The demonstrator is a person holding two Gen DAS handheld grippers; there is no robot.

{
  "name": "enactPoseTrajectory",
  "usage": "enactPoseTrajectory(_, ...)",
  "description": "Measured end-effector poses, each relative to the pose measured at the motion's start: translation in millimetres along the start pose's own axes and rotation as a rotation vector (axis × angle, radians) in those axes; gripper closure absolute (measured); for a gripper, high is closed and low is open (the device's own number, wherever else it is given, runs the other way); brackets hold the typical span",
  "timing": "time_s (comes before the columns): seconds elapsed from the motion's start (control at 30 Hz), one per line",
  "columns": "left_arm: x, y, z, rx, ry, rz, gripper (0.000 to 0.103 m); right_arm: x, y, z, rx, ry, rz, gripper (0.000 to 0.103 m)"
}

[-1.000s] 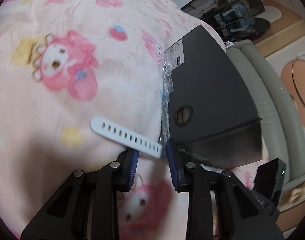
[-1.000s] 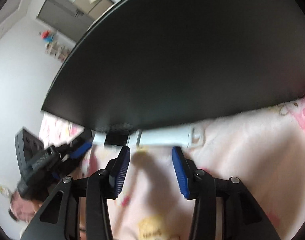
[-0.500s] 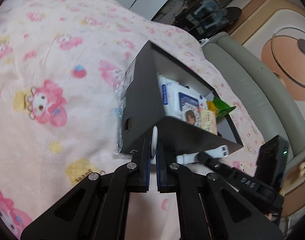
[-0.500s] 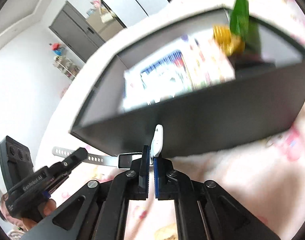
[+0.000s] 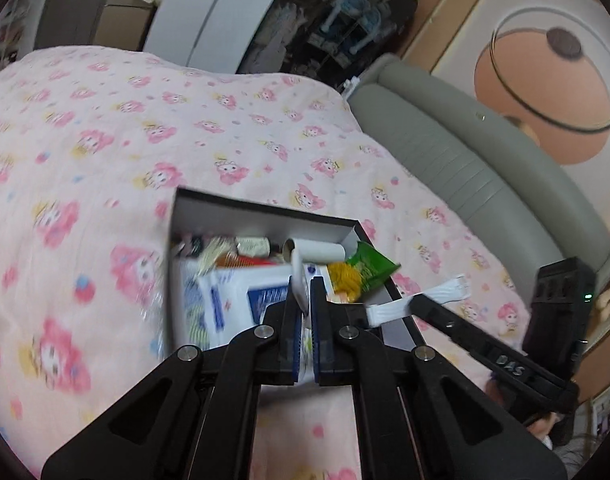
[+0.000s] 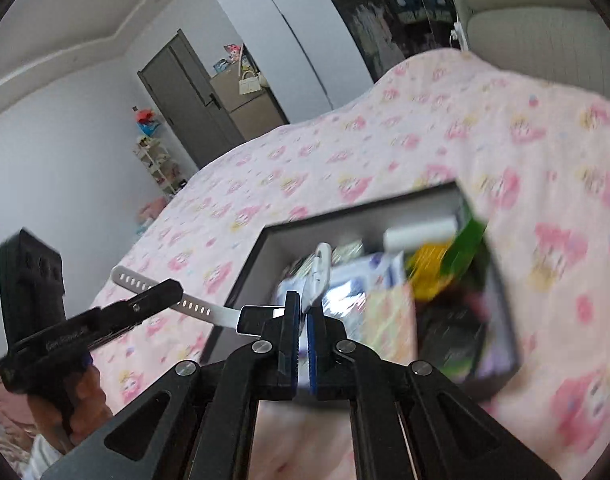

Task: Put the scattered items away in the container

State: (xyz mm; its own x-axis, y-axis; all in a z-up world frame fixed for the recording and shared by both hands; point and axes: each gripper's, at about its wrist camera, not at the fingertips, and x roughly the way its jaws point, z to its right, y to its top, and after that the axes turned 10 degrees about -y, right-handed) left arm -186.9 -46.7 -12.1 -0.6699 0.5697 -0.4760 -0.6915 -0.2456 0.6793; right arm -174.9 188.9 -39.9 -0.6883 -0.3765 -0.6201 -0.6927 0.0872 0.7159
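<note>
Watch (image 6: 257, 317) with a white strap hangs above the near part of the box (image 6: 241, 280), and each gripper holds one end of it. Only the right wrist view shows the dark watch face, just left of the right gripper (image 6: 303, 312), and the long strap end with holes that runs from it to the left gripper (image 6: 173, 292). The left wrist view does not show the face; it shows the buckle end (image 5: 445, 292) stretched over the right edge of the box (image 5: 265, 210) and held by the right gripper (image 5: 415, 304). The jaws of the left gripper (image 5: 303, 292) are clenched on the strap, whose tip stands up between them. The jaws of the right gripper are clenched on the other strap part in the same way.

The box is dark outside, pale inside, and lies open on a bed (image 5: 105, 140) with a pink cartoon blanket. Inside the box are a white roll (image 5: 317, 249), a green packet (image 5: 371, 266), a yellow thing (image 5: 343, 276) and a blue-and-white pack (image 5: 241, 300); much of it is blurred. Beyond the box is a grey padded headboard (image 5: 445, 140). A hand (image 6: 77, 400) holds the left gripper low at the left of the box, and its fingers point to the box.
</note>
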Motion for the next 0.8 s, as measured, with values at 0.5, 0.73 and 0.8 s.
enactPoseTrajectory(0.5,104.1,14.5,-26.3,-0.026,0.078,-0.246,0.100,84.0,31.4,49.4,-0.102,-0.260,-0.173,0.081)
enactPoseTrajectory(0.73,119.4,-11.4,-33.3,-0.030,0.166,-0.267,0.061,52.6,22.5,32.4,-0.172,-0.453,-0.002,0.050)
enactPoseTrajectory(0.8,119.5,-8.4,-36.4,-0.054,0.194,-0.244,0.061,58.6,23.4,25.8,-0.203,-0.451,-0.041,0.050)
